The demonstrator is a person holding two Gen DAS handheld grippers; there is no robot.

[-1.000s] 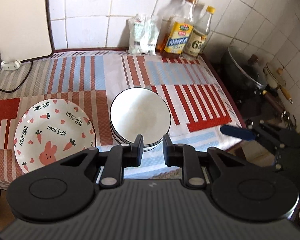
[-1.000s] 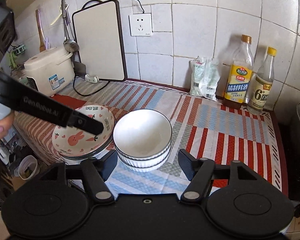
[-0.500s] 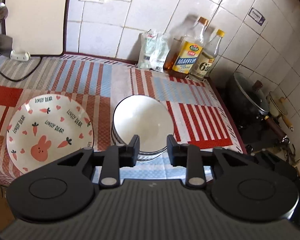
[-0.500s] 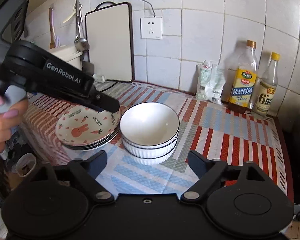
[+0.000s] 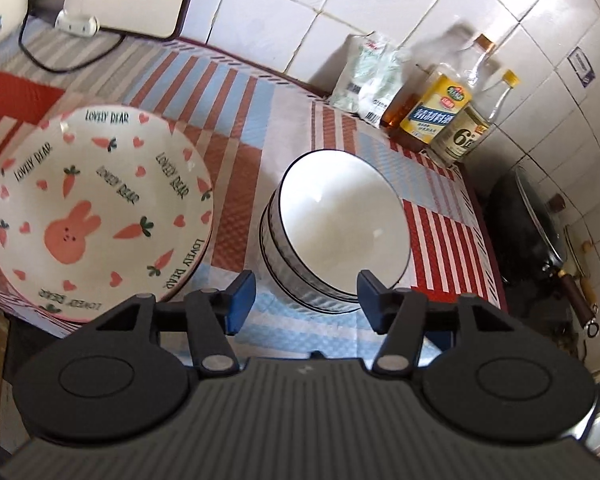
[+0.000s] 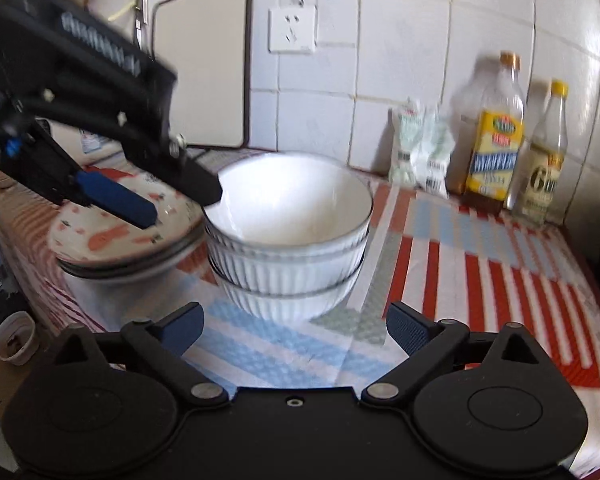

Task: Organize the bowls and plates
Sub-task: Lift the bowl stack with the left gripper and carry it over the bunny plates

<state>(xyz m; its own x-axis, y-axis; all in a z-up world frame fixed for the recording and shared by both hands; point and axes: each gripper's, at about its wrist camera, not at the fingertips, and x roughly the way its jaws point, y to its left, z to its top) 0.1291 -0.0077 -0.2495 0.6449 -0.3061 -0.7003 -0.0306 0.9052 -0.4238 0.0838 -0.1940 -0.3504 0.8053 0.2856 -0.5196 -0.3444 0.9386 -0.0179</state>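
A stack of white ribbed bowls (image 5: 340, 236) with dark rims stands on the striped cloth; it also shows in the right wrist view (image 6: 288, 236). Left of it lies a stack of plates, the top one printed with a pink rabbit and carrots (image 5: 96, 212), also seen in the right wrist view (image 6: 120, 240). My left gripper (image 5: 306, 298) is open, its fingers just short of the bowls' near left rim; in the right wrist view (image 6: 184, 200) one finger reaches the bowl rim. My right gripper (image 6: 294, 328) is open and empty, low in front of the bowls.
Two bottles (image 6: 496, 140) and a white packet (image 6: 420, 148) stand against the tiled wall at the back right. A cutting board (image 6: 200, 76) leans on the wall at the back left. A black wok (image 5: 528, 224) sits beyond the counter's right edge.
My left gripper has opened wide and moved down close to the bowls. My right gripper has moved forward and lower toward the bowl stack, still open.
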